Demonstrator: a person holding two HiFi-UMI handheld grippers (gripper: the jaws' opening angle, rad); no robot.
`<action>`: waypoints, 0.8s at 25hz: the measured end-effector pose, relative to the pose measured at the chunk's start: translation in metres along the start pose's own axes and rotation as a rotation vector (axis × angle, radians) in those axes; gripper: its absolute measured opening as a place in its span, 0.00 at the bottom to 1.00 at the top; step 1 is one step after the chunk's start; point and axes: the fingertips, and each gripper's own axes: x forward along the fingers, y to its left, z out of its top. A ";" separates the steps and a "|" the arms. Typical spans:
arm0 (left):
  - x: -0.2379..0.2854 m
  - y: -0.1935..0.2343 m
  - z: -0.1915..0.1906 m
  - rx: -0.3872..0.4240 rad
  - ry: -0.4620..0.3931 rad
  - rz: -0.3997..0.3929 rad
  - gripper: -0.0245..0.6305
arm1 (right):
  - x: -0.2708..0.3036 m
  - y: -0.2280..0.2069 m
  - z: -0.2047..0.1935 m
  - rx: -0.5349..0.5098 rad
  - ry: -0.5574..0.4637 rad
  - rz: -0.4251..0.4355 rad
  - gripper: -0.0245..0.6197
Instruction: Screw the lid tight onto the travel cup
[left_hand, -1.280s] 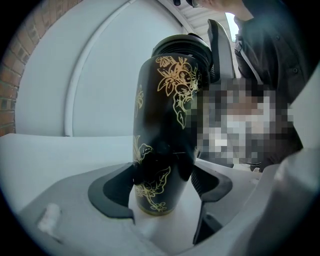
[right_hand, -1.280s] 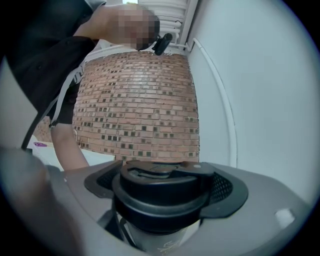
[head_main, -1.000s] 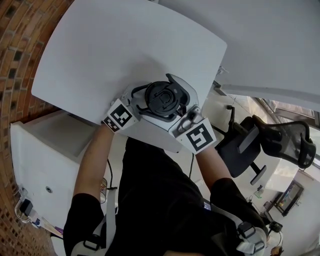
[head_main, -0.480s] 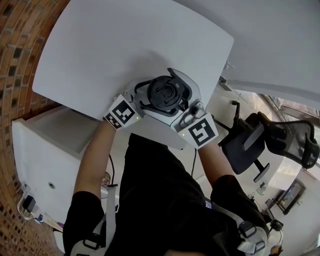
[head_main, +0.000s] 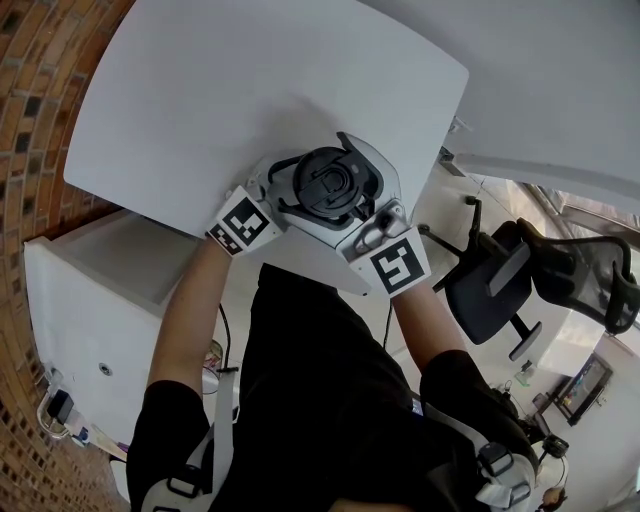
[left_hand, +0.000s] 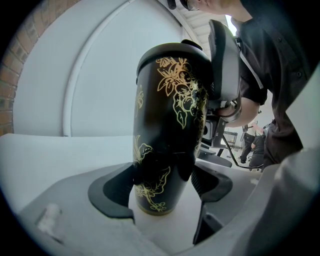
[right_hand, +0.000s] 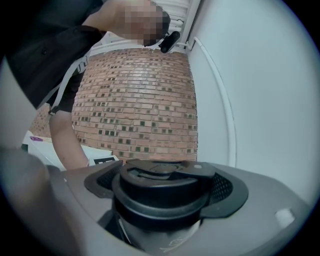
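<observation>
My left gripper (left_hand: 162, 182) has its jaws closed on the lower body of the cup (left_hand: 170, 110), one dark pad against each flank just above the base. The base rests on the white surface (head_main: 220, 90), near the edge closest to me. My right gripper (right_hand: 165, 192) comes in from the opposite side and higher up. Its jaws are clamped round the lid (right_hand: 160, 182), a pad on either side of the black cap. The lid sits on top of the cup, level as far as I can see.

The next move turns on the cup's long axis. It stands upright, from the surface straight up through the lid. In the head view I look almost down along it, with the round lid between my two grippers. Both pairs of jaws lie across that axis, the left low and the right at the top. I judge the tightening twist must go about that vertical line, my right turning the lid and my left holding the body against it. If my right wrist tips off the axis, the thread could bind. I cannot tell how far the thread is home, because the lid's collar hides the joint.
</observation>
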 end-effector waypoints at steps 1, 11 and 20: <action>0.000 0.000 0.000 -0.001 0.000 0.000 0.59 | 0.000 -0.001 -0.001 -0.006 0.006 -0.021 0.80; 0.002 -0.001 0.000 0.000 -0.001 0.000 0.59 | -0.002 -0.012 0.001 0.008 0.000 -0.289 0.78; 0.003 0.000 -0.001 0.001 0.003 0.005 0.59 | -0.014 0.000 0.002 0.119 -0.010 0.008 0.84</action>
